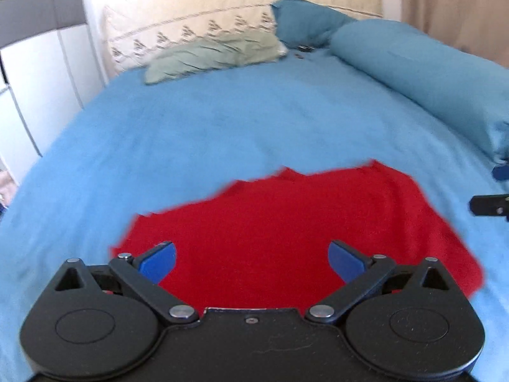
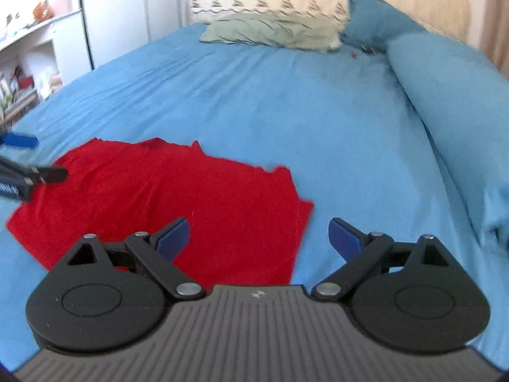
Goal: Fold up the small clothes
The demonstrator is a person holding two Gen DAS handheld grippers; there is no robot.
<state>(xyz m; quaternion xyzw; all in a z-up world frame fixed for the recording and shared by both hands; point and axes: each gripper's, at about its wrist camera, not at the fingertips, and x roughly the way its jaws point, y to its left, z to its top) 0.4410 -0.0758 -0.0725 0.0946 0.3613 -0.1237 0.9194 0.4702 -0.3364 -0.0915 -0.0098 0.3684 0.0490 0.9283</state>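
Note:
A red garment lies flat on the blue bedsheet, folded into a compact shape. My left gripper hovers above its near part with the jaws wide open and nothing between the blue pads. In the right wrist view the same red garment lies left of centre. My right gripper is open over the garment's right edge, its left pad above the cloth and its right pad above bare sheet. Each gripper's tip shows at the edge of the other's view.
A pale green pillow and a patterned cream pillow lie at the head of the bed. A long blue bolster runs along the right side. White cupboards and cluttered shelves stand left of the bed.

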